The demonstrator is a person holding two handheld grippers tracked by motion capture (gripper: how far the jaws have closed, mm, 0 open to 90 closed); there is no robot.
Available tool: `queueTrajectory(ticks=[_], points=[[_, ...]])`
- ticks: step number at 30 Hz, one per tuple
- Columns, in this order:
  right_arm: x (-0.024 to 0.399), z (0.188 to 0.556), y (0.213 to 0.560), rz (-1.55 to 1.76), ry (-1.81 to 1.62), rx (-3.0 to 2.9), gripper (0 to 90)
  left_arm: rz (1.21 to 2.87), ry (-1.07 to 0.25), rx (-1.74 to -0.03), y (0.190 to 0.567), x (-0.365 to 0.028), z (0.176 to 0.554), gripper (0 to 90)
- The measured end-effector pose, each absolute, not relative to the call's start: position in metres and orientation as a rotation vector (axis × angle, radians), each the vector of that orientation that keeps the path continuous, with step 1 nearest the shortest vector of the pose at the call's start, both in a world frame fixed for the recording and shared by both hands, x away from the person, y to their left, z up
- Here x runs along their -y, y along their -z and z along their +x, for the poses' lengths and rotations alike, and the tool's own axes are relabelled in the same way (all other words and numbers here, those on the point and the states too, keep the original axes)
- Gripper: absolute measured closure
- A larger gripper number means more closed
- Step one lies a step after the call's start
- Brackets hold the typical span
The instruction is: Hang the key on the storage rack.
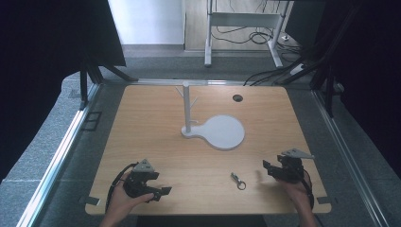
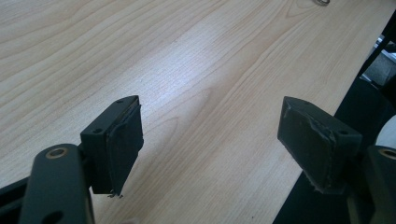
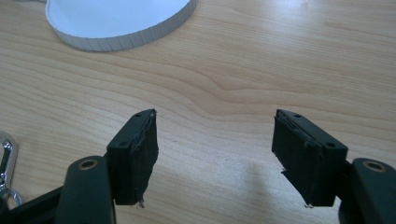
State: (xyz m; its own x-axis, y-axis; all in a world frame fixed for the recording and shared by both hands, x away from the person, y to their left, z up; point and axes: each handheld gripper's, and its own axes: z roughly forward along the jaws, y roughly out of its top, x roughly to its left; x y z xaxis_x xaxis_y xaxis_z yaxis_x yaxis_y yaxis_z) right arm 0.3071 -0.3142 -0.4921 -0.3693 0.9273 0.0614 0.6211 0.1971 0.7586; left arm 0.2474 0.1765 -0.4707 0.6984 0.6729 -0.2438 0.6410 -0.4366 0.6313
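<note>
Wooden table, white stand with a round base at its middle, left gripper near the stand's front left, jaws apart, right gripper front right, jaws apart, metal clip between them, just in front of the stand

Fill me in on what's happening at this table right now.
A person sits at a wooden table with a gripper in each hand. The left gripper and right gripper both rest near the front edge, jaws open and holding nothing. Between them lies a small metal key ring clip, untouched. Farther back stands a white branched stand on a white base with a round tray; nothing hangs on it. No handling has begun yet.
</note>
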Motion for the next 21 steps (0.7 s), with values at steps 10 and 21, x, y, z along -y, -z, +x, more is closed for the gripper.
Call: queueTrajectory(ticks=[10, 21], points=[[0.307, 0.304, 0.484, 1.353, -1.028, -2.143, 36.5, 2.179, -0.062, -0.997, 0.47, -0.178, 0.246, 22.8], [0.301, 0.303, 0.484, 1.306, -1.063, -2.193, 39.8, 2.166, -0.076, -1.0, 0.467, -0.18, 0.246, 22.8]])
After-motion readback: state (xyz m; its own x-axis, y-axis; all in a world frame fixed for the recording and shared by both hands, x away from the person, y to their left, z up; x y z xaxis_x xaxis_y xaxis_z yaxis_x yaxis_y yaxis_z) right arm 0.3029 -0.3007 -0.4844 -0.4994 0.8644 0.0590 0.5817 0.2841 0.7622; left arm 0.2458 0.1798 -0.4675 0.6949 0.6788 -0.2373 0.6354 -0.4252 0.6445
